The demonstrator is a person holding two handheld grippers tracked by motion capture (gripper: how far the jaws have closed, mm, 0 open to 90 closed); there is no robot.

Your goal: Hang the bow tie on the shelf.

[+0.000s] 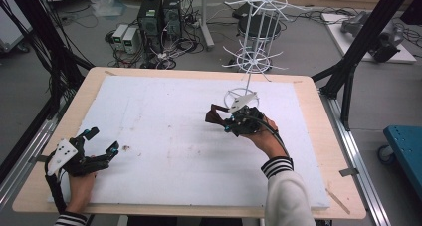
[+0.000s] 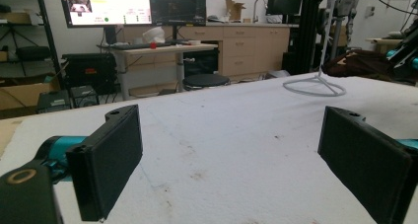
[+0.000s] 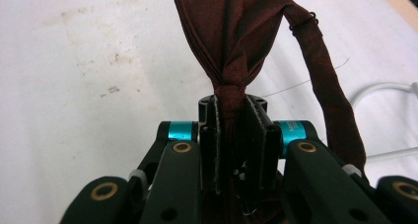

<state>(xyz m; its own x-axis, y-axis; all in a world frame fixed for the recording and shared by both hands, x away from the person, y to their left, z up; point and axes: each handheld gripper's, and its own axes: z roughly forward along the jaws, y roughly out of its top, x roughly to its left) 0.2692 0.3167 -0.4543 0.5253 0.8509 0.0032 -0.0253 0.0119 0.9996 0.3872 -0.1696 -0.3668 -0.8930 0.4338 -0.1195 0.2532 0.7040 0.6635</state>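
A dark red bow tie point(image 3: 231, 41) with its strap point(image 3: 325, 81) is clamped at its knot between the jaws of my right gripper point(image 3: 231, 110). From above, the same bow tie point(image 1: 216, 115) sticks out left of the right gripper point(image 1: 225, 122), held over the middle-right of the white foam board point(image 1: 164, 141). My left gripper point(image 1: 102, 140) rests at the board's near left corner, jaws wide apart with nothing between them; its black pads point(image 2: 111, 160) frame bare foam. A white wire rack point(image 1: 251, 52) stands at the far edge, its ring base point(image 2: 315, 86) on the board.
The wooden table point(image 1: 308, 86) edges the foam on all sides. Black frame posts point(image 1: 363, 42) rise at both far corners. Computers and cables lie on the floor beyond the table. A blue cart point(image 1: 405, 146) stands to the right.
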